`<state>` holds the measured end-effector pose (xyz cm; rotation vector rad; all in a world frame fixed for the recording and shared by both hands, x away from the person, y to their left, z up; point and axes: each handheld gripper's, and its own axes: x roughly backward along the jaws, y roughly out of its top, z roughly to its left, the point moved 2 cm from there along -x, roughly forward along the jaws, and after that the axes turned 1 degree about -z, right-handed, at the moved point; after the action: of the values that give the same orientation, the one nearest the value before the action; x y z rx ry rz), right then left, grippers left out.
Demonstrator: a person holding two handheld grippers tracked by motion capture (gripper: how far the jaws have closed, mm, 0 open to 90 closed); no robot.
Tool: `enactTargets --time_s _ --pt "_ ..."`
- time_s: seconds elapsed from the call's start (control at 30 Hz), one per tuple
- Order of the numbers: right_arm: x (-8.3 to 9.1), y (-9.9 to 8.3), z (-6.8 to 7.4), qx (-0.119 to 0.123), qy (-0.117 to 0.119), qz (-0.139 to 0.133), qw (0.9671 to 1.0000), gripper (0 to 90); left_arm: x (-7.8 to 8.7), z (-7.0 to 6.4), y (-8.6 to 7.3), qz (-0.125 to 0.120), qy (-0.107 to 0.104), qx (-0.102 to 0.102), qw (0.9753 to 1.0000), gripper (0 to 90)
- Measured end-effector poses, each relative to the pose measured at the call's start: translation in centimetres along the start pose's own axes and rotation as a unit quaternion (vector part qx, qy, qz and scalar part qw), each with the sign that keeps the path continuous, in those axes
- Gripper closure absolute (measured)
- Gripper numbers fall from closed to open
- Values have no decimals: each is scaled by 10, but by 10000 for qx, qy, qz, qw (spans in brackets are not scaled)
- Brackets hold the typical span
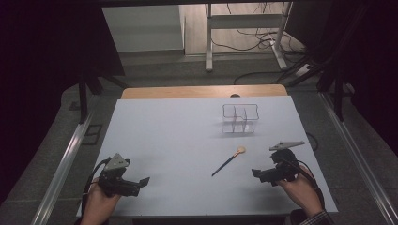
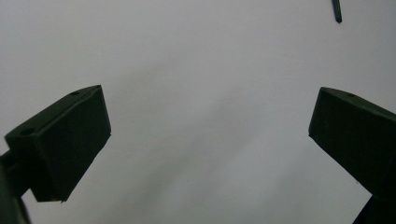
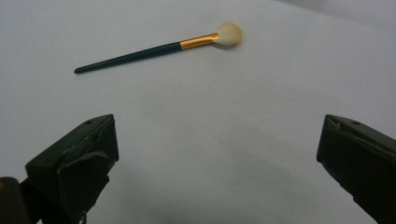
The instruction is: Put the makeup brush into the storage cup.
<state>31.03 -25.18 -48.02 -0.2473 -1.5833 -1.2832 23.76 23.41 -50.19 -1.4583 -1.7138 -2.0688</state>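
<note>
A: Right gripper [image 3: 217, 154] held low, jaws wide apart, clamped on nothing. Makeup brush [image 3: 159, 48] just ahead of it, flat on the white table [image 1: 169, 140], near side of the clear organizer [image 1: 239, 119], bristle end toward it.

B: Left gripper [image 1: 136, 185]?

A: Also spread, holding nothing. Well apart from brush, far side from organizer.

B: Risks?

A: Thin round handle, lying flat. Could roll or skid if jaws close off-centre or scrape the table first. Pinching the bristles [image 3: 229, 34] likely splays them, gives weak hold. Organizer clear and light-looking; bumping a divider could shove it.

B: Markings?

A: Faint print along handle, too small to read. Gold ferrule [image 3: 199, 41], no legible brand.
</note>
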Motion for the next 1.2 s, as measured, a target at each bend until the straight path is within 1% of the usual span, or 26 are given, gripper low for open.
enactTargets --time_s 0.2,0.47,0.5,0.57,0.63,0.73,0.77,0.8,0.83,0.87,1.0,1.2 --pt "-2 8 3 -51 28 69 10000 0 3 0 -2 -73 -45 47 10000 0" --pt "-7 15 4 -164 58 173 9997 0 3 -1 -3 -56 -49 17 10000 0" --pt "-9 17 5 -196 74 234 9995 0 3 -1 -3 -59 -57 19 10000 0" --pt "-10 18 5 -174 78 238 9995 0 3 0 -3 -63 -58 26 10000 0" --pt "-14 23 7 -73 19 357 9993 0 3 0 -3 -68 -77 49 9999 0" --pt "-15 26 7 -22 -11 389 9992 0 3 0 -4 -47 -88 48 9999 0" --pt "-17 28 8 41 -80 439 9990 0 2 0 -4 -41 -92 44 9999 0" --pt "-17 28 8 41 -80 439 9990 0 2 0 -4 -41 -92 44 9999 0" --pt "-19 30 8 74 -114 499 9987 0 2 0 -4 -41 -105 44 9999 0" --pt "-19 30 8 74 -114 499 9987 0 2 0 -4 -41 -105 44 9999 0" --pt "-23 34 9 114 -183 636 9977 0 2 0 -4 -33 -101 51 9999 0" --pt "-29 36 11 146 -206 762 9968 0 2 1 -4 -28 -112 77 9999 0"
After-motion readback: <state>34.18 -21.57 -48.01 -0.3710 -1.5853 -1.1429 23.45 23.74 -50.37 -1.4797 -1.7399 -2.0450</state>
